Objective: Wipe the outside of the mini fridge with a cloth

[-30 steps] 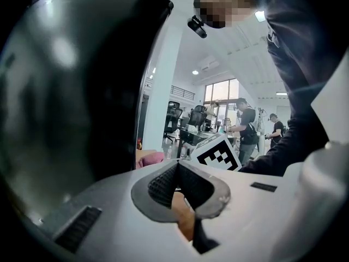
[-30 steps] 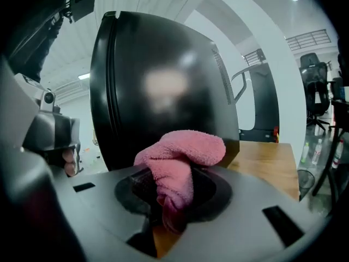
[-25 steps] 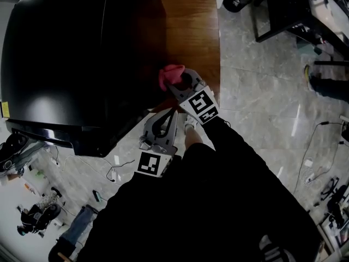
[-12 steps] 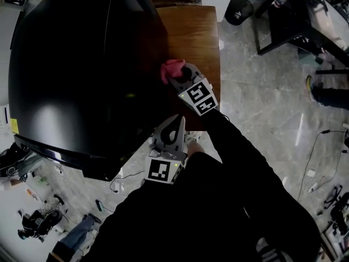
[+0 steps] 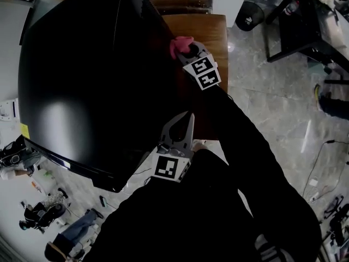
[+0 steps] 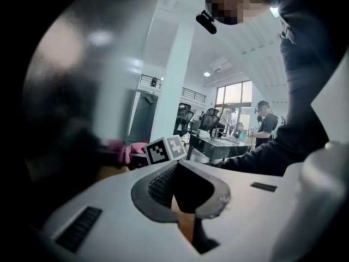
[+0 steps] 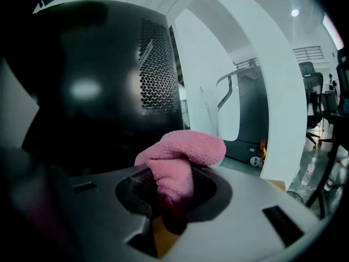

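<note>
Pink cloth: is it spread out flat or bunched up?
Bunched up. The pink cloth is a crumpled wad pinched between the fingers of the right gripper, not spread flat.

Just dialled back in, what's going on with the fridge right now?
A person is working on the black mini fridge with two hand-held grippers. The right hand-held gripper is clamped on a bunched pink cloth and holds it at the fridge's side wall, by the wooden table. Whether the cloth actually presses the wall cannot be told. The left hand-held gripper is shut on nothing and hangs lower down beside the fridge.
</note>
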A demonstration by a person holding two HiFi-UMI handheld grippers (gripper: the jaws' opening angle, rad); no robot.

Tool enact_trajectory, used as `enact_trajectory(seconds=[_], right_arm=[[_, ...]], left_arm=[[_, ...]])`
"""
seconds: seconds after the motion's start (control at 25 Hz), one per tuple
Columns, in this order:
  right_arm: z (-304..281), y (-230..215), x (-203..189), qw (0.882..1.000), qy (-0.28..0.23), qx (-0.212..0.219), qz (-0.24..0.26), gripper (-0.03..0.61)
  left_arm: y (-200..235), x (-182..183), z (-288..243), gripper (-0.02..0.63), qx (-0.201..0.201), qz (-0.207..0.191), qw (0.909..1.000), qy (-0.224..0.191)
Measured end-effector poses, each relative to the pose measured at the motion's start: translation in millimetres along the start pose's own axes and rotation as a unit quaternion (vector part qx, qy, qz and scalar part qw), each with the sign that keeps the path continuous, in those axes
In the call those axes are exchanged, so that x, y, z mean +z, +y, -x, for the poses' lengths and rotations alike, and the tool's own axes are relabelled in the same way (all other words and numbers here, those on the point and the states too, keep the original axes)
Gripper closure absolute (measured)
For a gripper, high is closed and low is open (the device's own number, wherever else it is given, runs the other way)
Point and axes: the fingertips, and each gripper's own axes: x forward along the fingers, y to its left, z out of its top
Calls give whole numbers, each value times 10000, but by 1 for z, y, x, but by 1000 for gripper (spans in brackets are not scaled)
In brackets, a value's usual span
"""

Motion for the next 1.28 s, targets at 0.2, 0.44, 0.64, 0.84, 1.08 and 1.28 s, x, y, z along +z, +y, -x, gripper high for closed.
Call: enact_trajectory(seconds=[0.2, 0.44, 0.64, 0.84, 1.08, 1.28], right_arm=[[-10, -29, 30, 9996, -38, -255, 67, 465], [80, -52, 100, 9961, -722, -495, 82, 465], [199, -18, 162, 9905, -1243, -382, 440, 465], [284, 39, 230, 9880, -1443, 180, 525, 465], [297, 111, 304, 9865, -1005, 816, 1001, 465], [263, 163, 344, 9780, -380, 1141, 1704, 465]], left_arm=[[-13, 17, 3, 607, -226, -4, 9997, 77], [-59, 62, 22, 607, -1097, 80, 9939, -109], [-109, 118, 56, 607, -1841, -182, 9824, -239], [-142, 176, 104, 607, -2377, -233, 9700, -455], [-140, 252, 182, 607, -2450, -305, 9667, -682], [-80, 305, 225, 607, -1814, -815, 9763, -857]])
